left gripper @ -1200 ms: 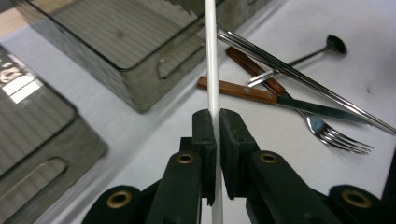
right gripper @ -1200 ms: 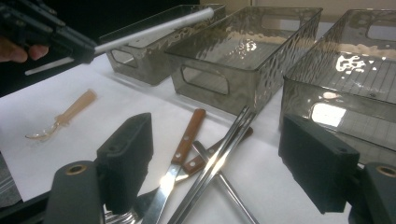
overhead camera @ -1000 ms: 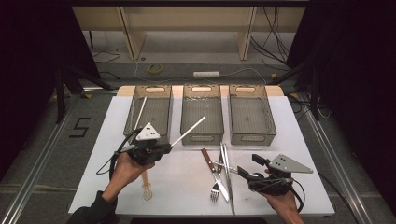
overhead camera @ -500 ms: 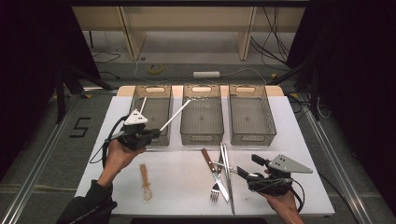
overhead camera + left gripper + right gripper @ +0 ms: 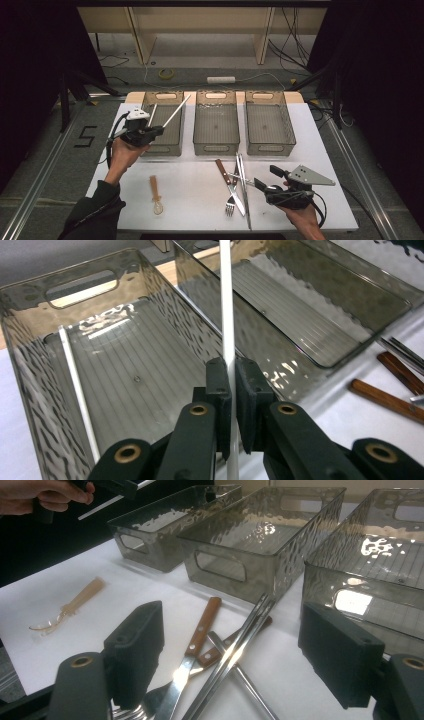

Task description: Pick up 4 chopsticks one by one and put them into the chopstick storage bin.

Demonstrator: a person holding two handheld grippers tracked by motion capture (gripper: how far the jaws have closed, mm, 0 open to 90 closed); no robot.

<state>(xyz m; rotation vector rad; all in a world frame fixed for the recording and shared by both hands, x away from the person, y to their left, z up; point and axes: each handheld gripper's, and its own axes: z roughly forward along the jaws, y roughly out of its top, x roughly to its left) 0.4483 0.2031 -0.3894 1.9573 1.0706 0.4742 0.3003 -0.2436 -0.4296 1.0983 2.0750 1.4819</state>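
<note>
This looks like a lab room: a white table (image 5: pixel 200 200) sits inside dark curtains (image 5: pixel 380 75), with loose cables (image 5: pixel 150 75) and a power strip (image 5: pixel 221 79) on the grey floor at 12 o'clock, and metal rails (image 5: pixel 35 190) alongside.

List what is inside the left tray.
One white chopstick lies along the floor of the left tray. A second white chopstick, clamped in the left gripper, is above it. The near corner is hidden by the jaws.
</note>
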